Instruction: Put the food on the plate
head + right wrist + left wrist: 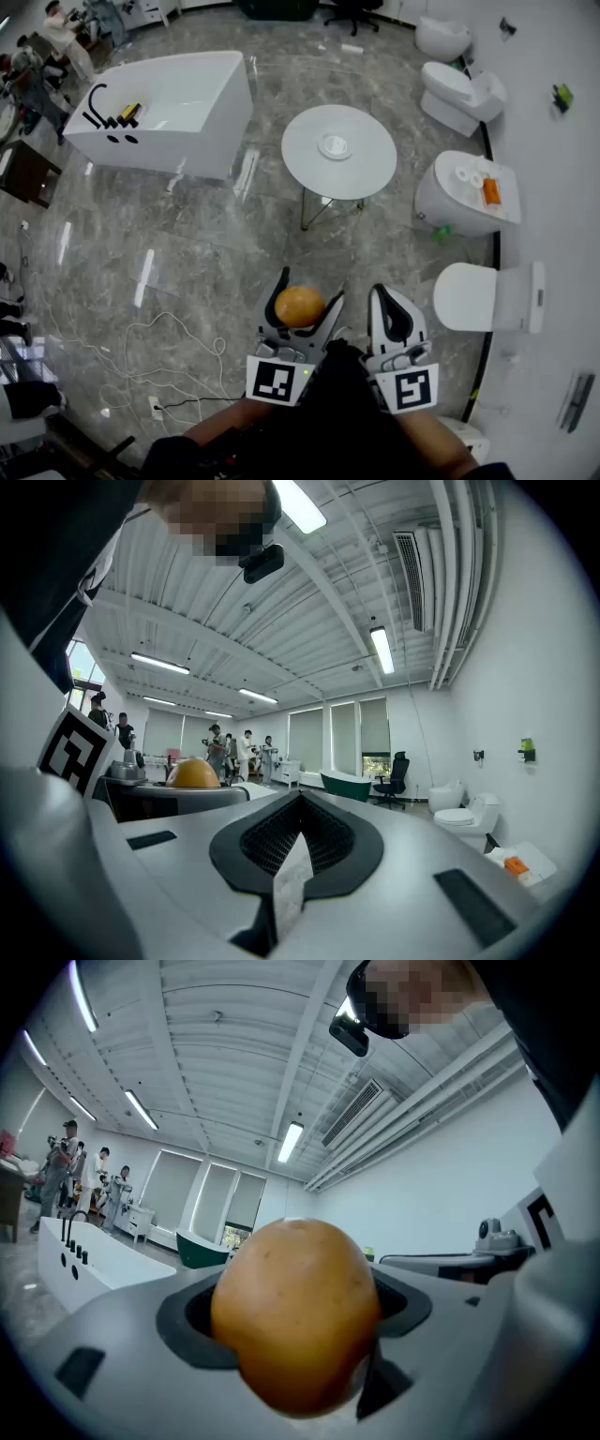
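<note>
While the person stands on the big gray floor [187, 244], the job is only partly done, because the food is not on the plate yet.

At the upper left of the head view is a white bathtub [159, 112]. Down the right side is a row of white toilets [464, 89]. A round white table [366, 173] stands in the upper middle, well apart from the person. Loose white cords [178, 347] lie on the floor at the lower left.

At the bottom middle are the two grippers. The left gripper [307, 292] has its fingers spread wide and squeezed around a round orange-brown food [299, 307]. In the left gripper view the food fills the space between the fingers and sticks out on top. The right gripper [390, 302], just beside it, has its fingers pressed together with nothing between them.

The smallest thing is the plate [324, 141]. It sits in the middle of the table and looks empty.

I think the next step is to carry the food over to the table. A few things could go wrong. The food is round and smooth, so it could slip out if the fingers loosen on the way. The plate is small, so if the food is let go from too high or off to one side, it could bounce or roll off the plate, and then off the table. The cords could also trip the person's feet.
</note>
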`<state>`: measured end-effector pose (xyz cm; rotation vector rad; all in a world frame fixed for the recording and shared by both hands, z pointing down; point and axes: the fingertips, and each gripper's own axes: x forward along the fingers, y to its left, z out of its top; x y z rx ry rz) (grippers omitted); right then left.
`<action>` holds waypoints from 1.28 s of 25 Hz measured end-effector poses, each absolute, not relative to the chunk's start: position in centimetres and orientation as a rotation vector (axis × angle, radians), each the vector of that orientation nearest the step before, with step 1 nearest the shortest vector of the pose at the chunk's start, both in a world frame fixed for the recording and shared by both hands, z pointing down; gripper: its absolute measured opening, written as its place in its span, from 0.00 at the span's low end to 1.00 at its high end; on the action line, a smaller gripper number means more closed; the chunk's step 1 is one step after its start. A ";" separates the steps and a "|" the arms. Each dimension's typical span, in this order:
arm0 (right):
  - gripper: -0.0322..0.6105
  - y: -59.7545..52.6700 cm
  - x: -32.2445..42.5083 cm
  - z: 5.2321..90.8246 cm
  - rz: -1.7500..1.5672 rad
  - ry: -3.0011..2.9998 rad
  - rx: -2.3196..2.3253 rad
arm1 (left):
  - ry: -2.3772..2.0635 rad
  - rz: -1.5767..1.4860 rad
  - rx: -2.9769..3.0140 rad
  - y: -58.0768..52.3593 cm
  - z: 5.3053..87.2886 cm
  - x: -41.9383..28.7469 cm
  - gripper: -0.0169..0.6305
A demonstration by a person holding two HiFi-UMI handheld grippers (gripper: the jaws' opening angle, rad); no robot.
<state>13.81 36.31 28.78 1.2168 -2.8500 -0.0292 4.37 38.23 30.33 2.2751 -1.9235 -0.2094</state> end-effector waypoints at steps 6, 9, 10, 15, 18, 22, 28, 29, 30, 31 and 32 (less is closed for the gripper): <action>0.06 35.6 16.1 29.1 0.004 -2.857 1.210 | -1.899 -0.198 2.261 37.3 30.8 6.8 0.61; 0.06 35.4 17.8 29.9 0.048 -2.831 1.229 | -1.894 -0.208 2.236 37.1 31.3 7.6 0.61; 0.06 35.2 18.5 30.1 0.069 -2.833 1.236 | -1.894 -0.204 2.235 37.0 31.5 7.9 0.61; 0.06 34.1 22.0 30.6 0.103 -2.836 1.279 | -1.908 -0.193 2.225 36.6 32.3 9.9 0.61; 0.06 33.8 23.2 30.4 0.078 -2.858 1.253 | -1.929 -0.183 2.219 36.2 32.3 11.0 0.61; 0.06 32.9 24.5 30.6 0.094 -2.894 1.229 | -2.000 -0.192 2.196 35.4 31.8 11.7 0.61; 0.06 31.8 27.5 31.3 0.118 -2.903 1.188 | -2.089 -0.191 2.127 35.5 32.4 13.4 0.61; 0.06 31.8 27.9 31.6 0.120 -2.904 1.175 | -2.103 -0.189 2.112 35.6 32.7 13.6 0.61; 0.06 31.7 28.2 31.8 0.132 -2.903 1.157 | -2.115 -0.188 2.096 35.5 32.8 13.7 0.61; 0.06 31.7 28.4 32.1 0.151 -2.903 1.134 | -2.125 -0.187 2.082 35.4 32.9 13.8 0.61; 0.06 31.6 28.5 32.4 0.170 -2.904 1.112 | -2.131 -0.187 2.072 35.2 32.9 13.8 0.61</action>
